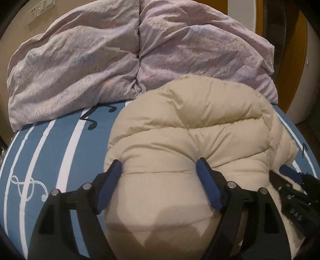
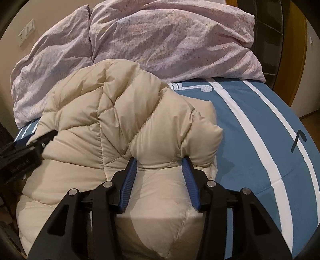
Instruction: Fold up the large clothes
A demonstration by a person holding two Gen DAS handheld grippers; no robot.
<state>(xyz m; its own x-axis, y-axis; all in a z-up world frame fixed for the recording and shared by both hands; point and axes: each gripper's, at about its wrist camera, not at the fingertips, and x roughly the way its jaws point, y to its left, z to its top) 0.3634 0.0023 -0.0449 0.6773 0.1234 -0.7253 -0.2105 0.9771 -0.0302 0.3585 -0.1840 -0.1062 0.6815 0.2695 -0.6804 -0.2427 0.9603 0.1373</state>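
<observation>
A cream puffer jacket (image 1: 200, 124) lies bunched on the blue striped bed sheet (image 1: 50, 150). My left gripper (image 1: 160, 164) straddles its near left part with the jaws wide. The smooth padding fills the gap and touches the blue pads without being squeezed. In the right wrist view my right gripper (image 2: 160, 160) is shut on a thick fold of the jacket (image 2: 112, 112), which bulges up over its fingertips. Each gripper shows in the other's view: the right gripper (image 1: 292, 180) at the jacket's right edge, the left gripper (image 2: 30, 144) at its left edge.
A crumpled lilac duvet (image 1: 80, 66) (image 2: 170, 40) is heaped across the far side of the bed, right behind the jacket. Bare sheet (image 2: 260, 120) stretches to the jacket's right and left. Wall sockets (image 1: 40, 10) sit at far left, a wooden door frame (image 1: 296, 60) at far right.
</observation>
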